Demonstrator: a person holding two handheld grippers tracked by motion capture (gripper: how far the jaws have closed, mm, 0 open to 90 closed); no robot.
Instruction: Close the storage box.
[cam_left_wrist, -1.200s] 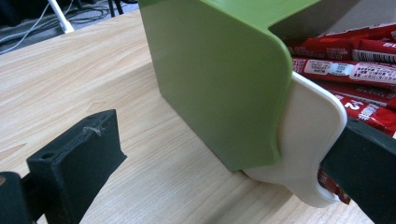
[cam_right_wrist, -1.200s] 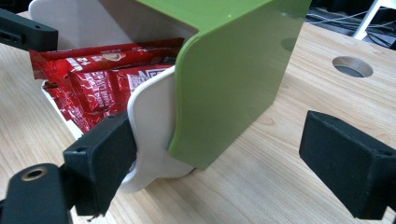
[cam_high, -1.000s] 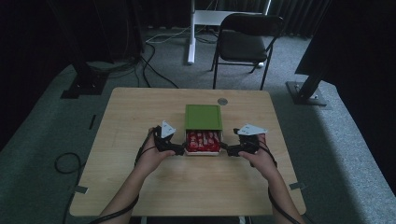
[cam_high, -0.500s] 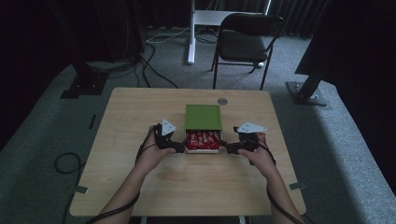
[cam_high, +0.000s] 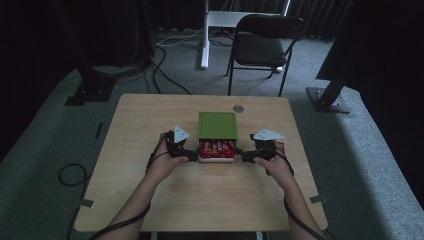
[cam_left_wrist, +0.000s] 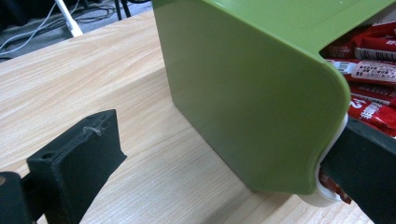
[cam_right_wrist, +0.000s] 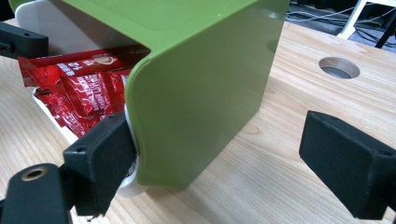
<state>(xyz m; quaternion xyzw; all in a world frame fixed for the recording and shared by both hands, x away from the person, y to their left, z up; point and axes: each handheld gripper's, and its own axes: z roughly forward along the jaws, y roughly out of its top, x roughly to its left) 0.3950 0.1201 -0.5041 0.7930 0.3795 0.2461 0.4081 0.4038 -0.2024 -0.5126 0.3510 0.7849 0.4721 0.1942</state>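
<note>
A box sits mid-table with its green lid (cam_high: 217, 125) raised over the back part. Red packets (cam_high: 216, 148) show in the white base (cam_high: 216, 159) at the front. My left gripper (cam_high: 188, 153) is open at the box's left front corner. In the left gripper view the green lid (cam_left_wrist: 252, 93) fills the gap of the left gripper (cam_left_wrist: 224, 140), one jaw outside and one over the red packets (cam_left_wrist: 373, 74). My right gripper (cam_high: 245, 155) is open at the right front corner. The right gripper (cam_right_wrist: 224, 140) straddles the green lid (cam_right_wrist: 205, 88), its inner jaw against the white base beside the red packets (cam_right_wrist: 79, 93).
A round hole (cam_high: 238, 108) is cut in the wooden table (cam_high: 150, 120) behind the box. A black chair (cam_high: 265, 45) and a white desk leg (cam_high: 204, 35) stand beyond the far edge, with cables on the floor.
Both grippers have crept a little forward along the box's sides. The box itself has not visibly moved.
</note>
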